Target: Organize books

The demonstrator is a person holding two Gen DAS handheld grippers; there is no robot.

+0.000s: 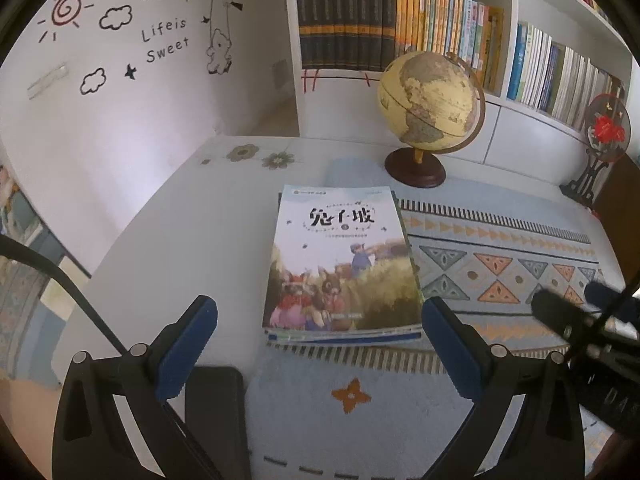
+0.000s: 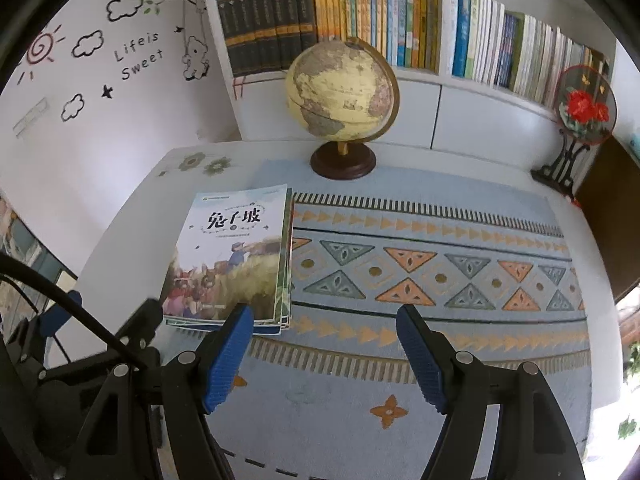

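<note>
— So, from the left wrist view, what shows?
— The left gripper [image 1: 320, 344] is spread wide with nothing between its blue pads, above the patterned mat [image 1: 500, 264]. The stack of books [image 1: 340, 272] lies flat just ahead, straddling the mat's left edge and the white table [image 1: 192, 240]. A dark phone-like slab [image 1: 216, 400] lies below the left finger.
— And the right wrist view?
— That slab is hidden. The right gripper [image 2: 325, 354] is also spread and empty, over the mat with the stack to its left. The globe [image 2: 342, 92] and the round floral ornament [image 2: 586, 106] show whole.
</note>
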